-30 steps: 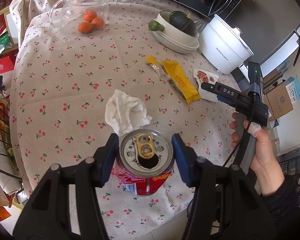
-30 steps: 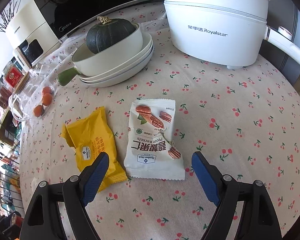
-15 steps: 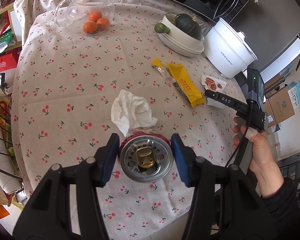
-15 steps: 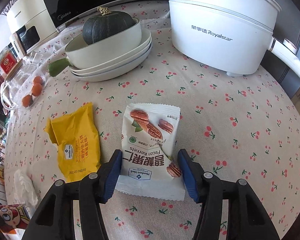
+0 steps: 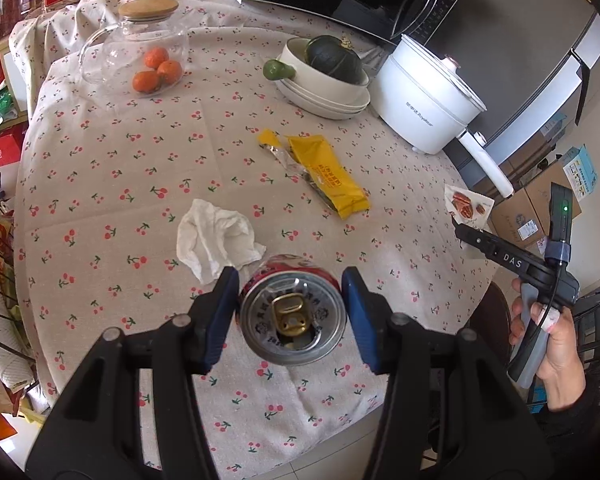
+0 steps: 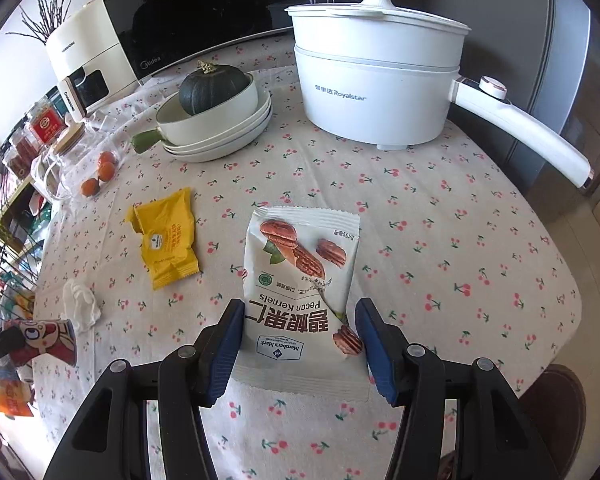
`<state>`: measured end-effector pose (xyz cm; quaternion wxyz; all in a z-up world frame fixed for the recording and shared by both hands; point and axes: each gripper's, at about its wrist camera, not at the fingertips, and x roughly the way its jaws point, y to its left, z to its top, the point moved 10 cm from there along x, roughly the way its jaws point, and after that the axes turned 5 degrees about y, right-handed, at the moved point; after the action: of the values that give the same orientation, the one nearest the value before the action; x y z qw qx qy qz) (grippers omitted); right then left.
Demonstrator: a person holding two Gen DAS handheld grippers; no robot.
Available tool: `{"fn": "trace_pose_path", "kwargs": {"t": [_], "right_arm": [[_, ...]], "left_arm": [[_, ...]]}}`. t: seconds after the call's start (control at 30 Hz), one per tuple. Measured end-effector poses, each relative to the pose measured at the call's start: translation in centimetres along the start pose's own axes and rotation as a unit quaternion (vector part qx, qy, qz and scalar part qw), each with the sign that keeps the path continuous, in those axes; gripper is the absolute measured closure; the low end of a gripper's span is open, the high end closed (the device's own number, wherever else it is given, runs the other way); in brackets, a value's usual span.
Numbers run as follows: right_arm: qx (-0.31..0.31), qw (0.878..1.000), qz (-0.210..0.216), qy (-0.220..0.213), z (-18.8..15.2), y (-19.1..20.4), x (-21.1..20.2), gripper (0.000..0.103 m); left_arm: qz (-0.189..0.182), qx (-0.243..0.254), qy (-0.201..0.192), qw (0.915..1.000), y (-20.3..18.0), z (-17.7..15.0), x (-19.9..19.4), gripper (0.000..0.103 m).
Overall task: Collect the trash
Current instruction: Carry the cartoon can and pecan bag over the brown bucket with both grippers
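Red can [image 5: 293, 316], pecan packet [image 6: 300, 280] aloft

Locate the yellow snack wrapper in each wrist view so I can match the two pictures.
Left wrist view: the yellow snack wrapper lies mid-table, right of centre, beyond the crumpled tissue.
Right wrist view: the yellow snack wrapper lies left of centre, left of the pecan packet.
Shared landmark: the white Royalstar pot, standing at the table's far side in both.

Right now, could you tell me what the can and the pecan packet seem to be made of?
The can looks like thin metal, likely aluminium: shiny silver lid, gold pull tab, printed red wall. The pecan packet looks like glossy printed plastic film: creased surface, crimped serrated ends.
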<state>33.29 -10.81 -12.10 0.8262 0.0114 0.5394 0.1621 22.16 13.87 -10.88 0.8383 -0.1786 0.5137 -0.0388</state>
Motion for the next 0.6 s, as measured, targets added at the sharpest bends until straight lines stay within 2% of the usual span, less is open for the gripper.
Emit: {"fn": "trace_pose_path", "kwargs": {"t": [0.33, 0.5, 0.6], "right_arm": [[0.021, 1.0, -0.016, 0.01, -6.3, -6.2, -6.2, 0.045], [0.045, 0.998, -0.034, 0.023, -9.5, -9.9, -7.4, 0.045], [0.081, 0.996, -0.02, 0.037, -10.9, -11.7, -7.6, 0.045]], "left_arm": [[-0.008, 0.059, -0.002, 0.9982, -6.2, -0.6, 1.0, 0.048], [-0.014, 0.082, 0.005, 0.9965, -9.6, -1.0, 2.5, 0.048], [-0.033, 0.09, 0.016, 0.9952, -12.1, -1.4, 3.5, 0.048]]}}
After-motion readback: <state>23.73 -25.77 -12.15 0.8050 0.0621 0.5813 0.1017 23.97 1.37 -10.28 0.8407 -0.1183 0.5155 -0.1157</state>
